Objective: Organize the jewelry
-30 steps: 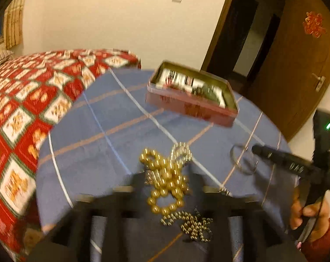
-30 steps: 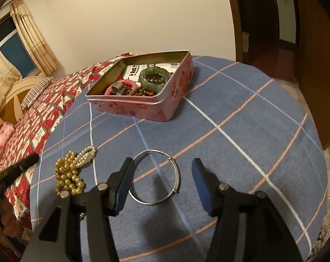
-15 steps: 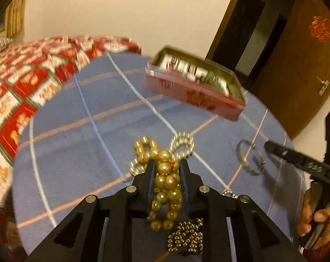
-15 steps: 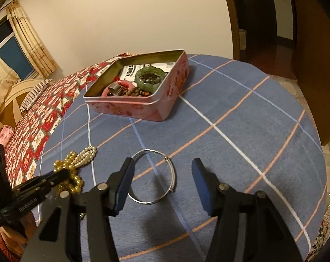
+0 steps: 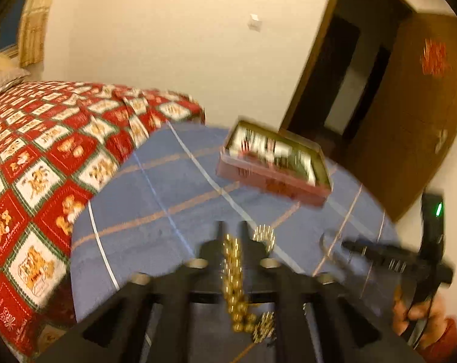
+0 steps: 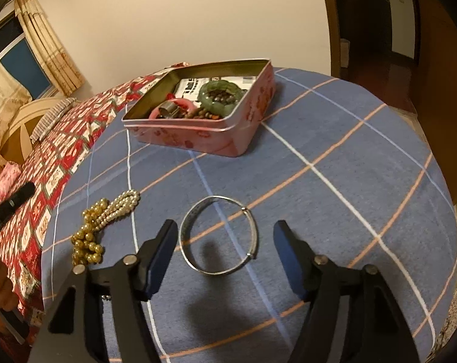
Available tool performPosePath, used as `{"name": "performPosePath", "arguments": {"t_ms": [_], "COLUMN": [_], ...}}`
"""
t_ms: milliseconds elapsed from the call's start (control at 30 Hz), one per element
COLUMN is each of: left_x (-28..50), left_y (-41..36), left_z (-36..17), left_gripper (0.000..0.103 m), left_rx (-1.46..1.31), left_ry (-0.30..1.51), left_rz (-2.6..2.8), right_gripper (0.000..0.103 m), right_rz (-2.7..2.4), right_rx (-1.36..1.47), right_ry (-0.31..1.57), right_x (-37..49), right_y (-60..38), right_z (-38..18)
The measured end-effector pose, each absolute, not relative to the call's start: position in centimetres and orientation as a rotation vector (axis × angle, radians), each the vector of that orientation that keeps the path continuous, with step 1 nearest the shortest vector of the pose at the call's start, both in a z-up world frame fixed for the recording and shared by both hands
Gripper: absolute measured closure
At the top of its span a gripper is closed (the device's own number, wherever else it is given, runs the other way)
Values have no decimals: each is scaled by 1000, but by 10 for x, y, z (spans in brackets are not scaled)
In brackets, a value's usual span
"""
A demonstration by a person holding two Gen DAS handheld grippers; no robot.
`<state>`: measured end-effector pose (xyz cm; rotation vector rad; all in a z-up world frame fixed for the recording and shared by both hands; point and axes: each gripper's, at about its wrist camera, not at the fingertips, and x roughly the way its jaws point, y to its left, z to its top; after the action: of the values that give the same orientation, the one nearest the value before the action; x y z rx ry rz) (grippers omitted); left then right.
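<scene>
**A:** Left gripper has the gold bead strand between its jaws. They narrowed on it and have just been opening a bit again. Strand runs down the gap and trails onto the blue checked surface. Frame's blurred, so I can't confirm the pads are actually pressing.

**B:** So grip is doubtful. Where's the tin?

**A:** Pink tin sits toward the far side of the surface, lid off, already holding a green bangle and other pieces. Gold strand lies nearer the cameras than the tin, toward the bed side. A pearl strand touches it and may be tangled with it.

**B:** Then close firmly on the gold beads before raising. Round beads will roll out of a loose pinch. Lift slowly and check whether the pearls drag along.

**A:** Agreed. Clear the tin wall with the hanging tail, then release over the open middle, not the rim.

**B:** Right side?

**A:** Right gripper is wide, jaws just opened further, empty, hovering either side of the silver bangle, which lies flat, nearer than the tin. I'd bite across one side of the ring, not span it.
</scene>
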<state>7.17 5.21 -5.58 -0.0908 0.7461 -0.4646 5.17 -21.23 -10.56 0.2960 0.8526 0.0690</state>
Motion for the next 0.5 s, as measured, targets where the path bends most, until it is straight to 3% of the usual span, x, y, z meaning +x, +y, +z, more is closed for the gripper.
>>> {"name": "performPosePath", "arguments": {"t_ms": [33, 67, 233, 267, 333, 367, 500], "left_x": [69, 65, 64, 66, 67, 66, 75], "left_y": [45, 41, 14, 8, 6, 6, 21], "left_z": [-64, -70, -96, -105, -116, -114, -112], "left_gripper": [38, 28, 28, 33, 54, 72, 79], "left_rx": [-68, -70, 74, 111, 119, 132, 44], "left_ry": [773, 776, 841, 869, 927, 916, 936], "left_rz": [-464, -476, -439, -425, -427, -413, -433], "right_gripper": [34, 34, 34, 34, 34, 34, 34], "right_rz": [68, 67, 66, 66, 59, 50, 61], "right_rx": [295, 296, 300, 296, 277, 266, 278], "right_ry": [855, 856, 867, 867, 861, 858, 864], "right_x": [53, 53, 54, 53, 52, 52, 54], "right_y": [-211, -210, -209, -209, -208, -208, -210], "right_z": [-106, -107, -109, -109, -108, -108, -109]}}
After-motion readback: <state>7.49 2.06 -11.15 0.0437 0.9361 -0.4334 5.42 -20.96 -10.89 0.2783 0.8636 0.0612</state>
